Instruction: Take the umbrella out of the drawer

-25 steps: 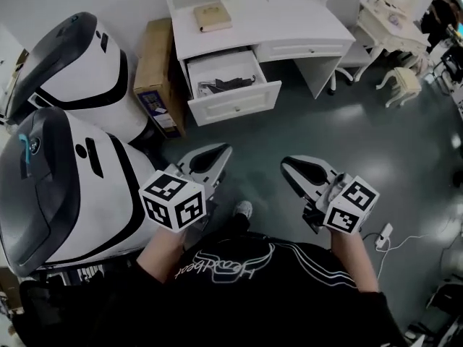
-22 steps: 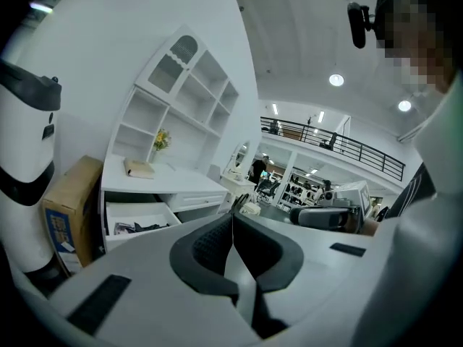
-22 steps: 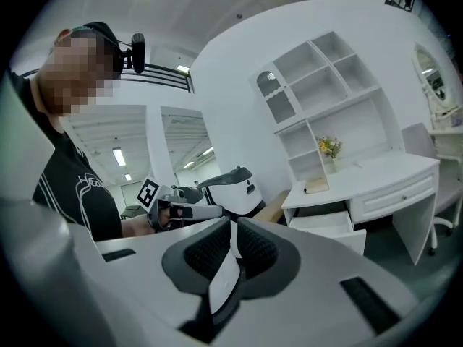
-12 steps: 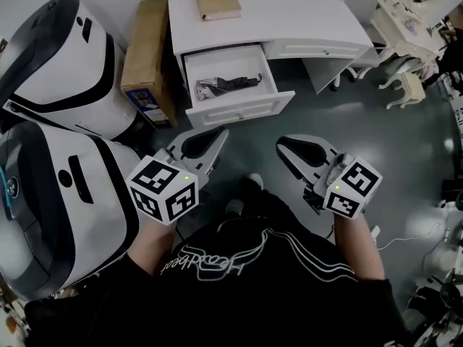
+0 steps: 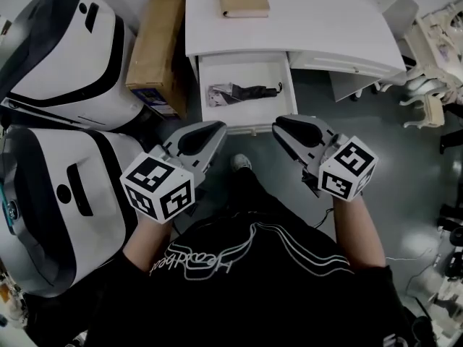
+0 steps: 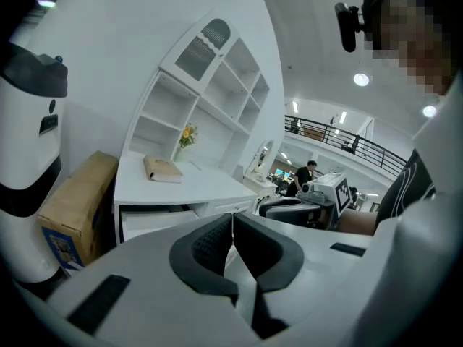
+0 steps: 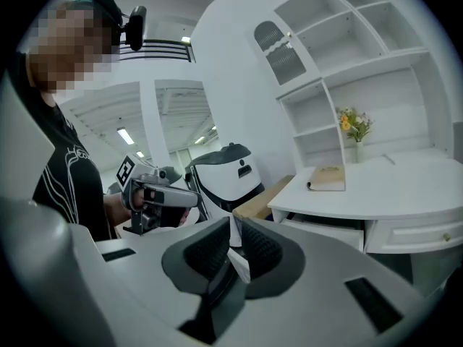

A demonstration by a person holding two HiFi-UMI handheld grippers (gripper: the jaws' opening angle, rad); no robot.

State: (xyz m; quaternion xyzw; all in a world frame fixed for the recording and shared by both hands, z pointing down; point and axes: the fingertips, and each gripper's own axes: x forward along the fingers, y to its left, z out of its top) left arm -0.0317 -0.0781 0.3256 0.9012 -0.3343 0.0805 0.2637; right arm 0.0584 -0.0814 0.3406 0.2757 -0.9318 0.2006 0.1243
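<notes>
Showing shirt script (image 5: 192,257) — umbrella (image 5: 249,91) in drawer (image 5: 246,69)

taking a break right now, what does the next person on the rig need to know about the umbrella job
Left gripper: shut, empty, held just short of the drawer front.
Right gripper: shut, empty, alongside the left one.
Umbrella: black, folded, lying across the open drawer of the white desk; neither gripper touches it.
Done: the drawer is pulled out.
Left: open a gripper, reach into the drawer, close on the umbrella and lift it out.
</notes>
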